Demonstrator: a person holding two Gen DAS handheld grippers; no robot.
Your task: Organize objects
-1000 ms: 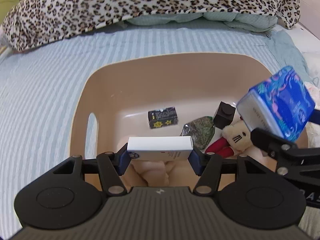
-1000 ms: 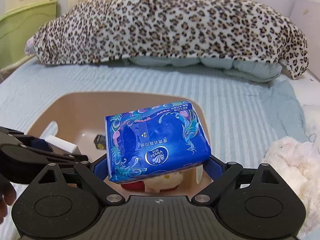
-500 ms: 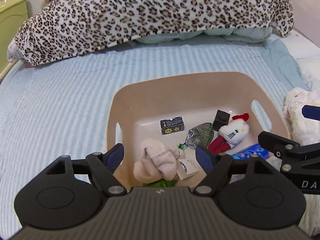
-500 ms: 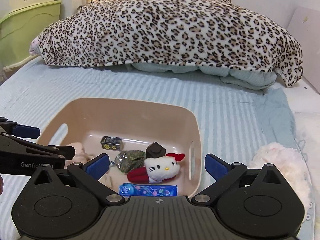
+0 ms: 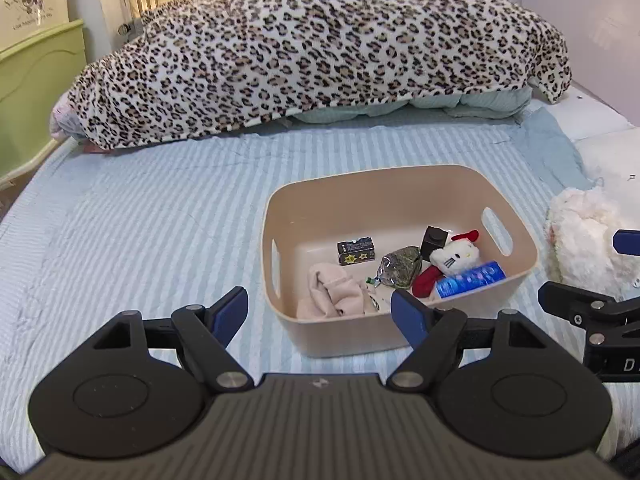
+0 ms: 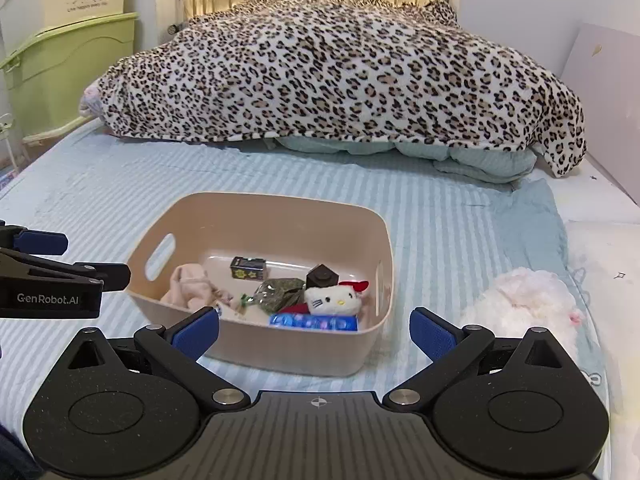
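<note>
A beige bin [image 5: 384,188] [image 6: 256,356] stands on the striped bed. Inside lie a blue tissue pack [image 5: 468,280] [image 6: 314,323], a Hello Kitty plush [image 5: 454,258] [image 6: 332,300], a pink cloth [image 5: 332,290] [image 6: 190,284], a small dark box [image 5: 356,251] [image 6: 248,268], a green foil packet [image 5: 400,267] [image 6: 280,290] and a black cube [image 5: 434,238] [image 6: 322,276]. A white box shows partly beside the cloth [image 5: 374,300]. My left gripper [image 5: 318,316] is open and empty, in front of the bin. My right gripper [image 6: 314,330] is open and empty, also in front of the bin.
A leopard-print blanket [image 5: 320,48] [image 6: 320,68] lies heaped across the far bed. A white fluffy plush [image 5: 580,236] [image 6: 524,300] sits right of the bin. A green cabinet [image 6: 60,72] stands at the far left. A wall runs along the right.
Both grippers opened: the white box and the blue tissue pack dropped into the bin. Both grippers then drew back and up, away from the bin.
</note>
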